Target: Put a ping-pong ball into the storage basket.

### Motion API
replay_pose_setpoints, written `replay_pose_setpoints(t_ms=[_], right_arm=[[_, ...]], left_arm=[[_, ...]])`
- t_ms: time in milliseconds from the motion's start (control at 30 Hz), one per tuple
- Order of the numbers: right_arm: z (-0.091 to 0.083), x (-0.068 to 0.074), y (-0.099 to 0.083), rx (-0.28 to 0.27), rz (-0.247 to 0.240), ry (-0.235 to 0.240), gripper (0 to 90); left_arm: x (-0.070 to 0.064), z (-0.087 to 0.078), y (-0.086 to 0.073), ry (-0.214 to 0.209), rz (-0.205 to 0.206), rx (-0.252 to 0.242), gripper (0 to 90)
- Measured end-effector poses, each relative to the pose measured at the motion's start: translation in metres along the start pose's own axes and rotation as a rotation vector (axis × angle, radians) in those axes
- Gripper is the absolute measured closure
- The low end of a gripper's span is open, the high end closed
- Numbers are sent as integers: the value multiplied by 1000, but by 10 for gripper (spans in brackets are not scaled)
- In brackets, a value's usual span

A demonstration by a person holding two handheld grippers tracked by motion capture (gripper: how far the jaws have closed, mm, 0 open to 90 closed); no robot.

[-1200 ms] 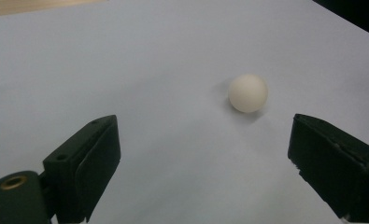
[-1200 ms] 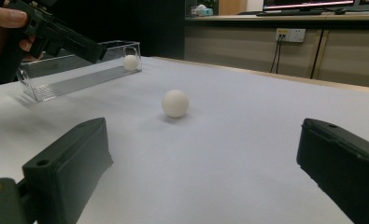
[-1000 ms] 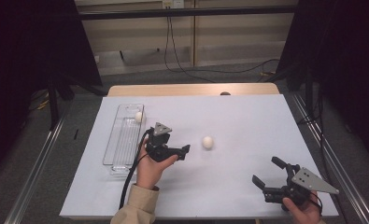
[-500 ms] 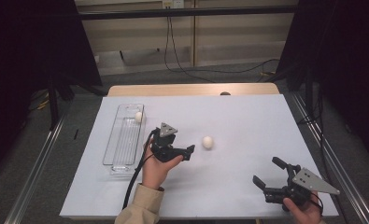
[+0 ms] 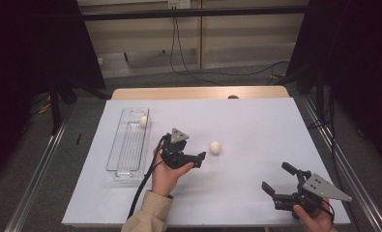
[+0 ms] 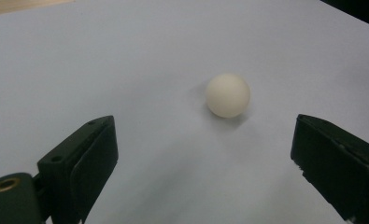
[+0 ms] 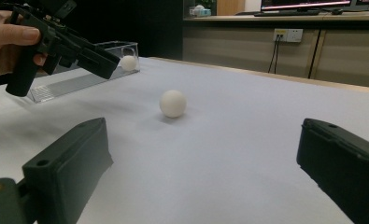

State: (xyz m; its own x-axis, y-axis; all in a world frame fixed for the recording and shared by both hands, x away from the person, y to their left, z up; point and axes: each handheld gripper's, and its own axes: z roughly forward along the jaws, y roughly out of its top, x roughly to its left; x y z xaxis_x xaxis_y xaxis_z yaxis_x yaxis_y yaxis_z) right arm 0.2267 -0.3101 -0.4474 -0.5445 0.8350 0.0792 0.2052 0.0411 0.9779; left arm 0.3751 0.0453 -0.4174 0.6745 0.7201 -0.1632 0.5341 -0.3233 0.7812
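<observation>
Here the white ball lies loose on the table, just ahead of the left gripper, whose jaws stand spread, far nearer than the right gripper, likewise spread

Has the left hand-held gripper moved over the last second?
Yes. The left hand-held gripper has moved slightly right, away from the clear tray and closer to the loose white ball, its jaws open toward it.
</observation>
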Motion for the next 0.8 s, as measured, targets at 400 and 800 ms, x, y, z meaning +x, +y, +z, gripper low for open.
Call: replay_pose_setpoints(t_ms=[400,800], right_arm=[[1,0,0,1,-1,4,22],[2,0,0,2,0,4,22]], left_arm=[[-4,6,-2,-16,-9,5,68],[-10,16,-3,-13,3,9,68]])
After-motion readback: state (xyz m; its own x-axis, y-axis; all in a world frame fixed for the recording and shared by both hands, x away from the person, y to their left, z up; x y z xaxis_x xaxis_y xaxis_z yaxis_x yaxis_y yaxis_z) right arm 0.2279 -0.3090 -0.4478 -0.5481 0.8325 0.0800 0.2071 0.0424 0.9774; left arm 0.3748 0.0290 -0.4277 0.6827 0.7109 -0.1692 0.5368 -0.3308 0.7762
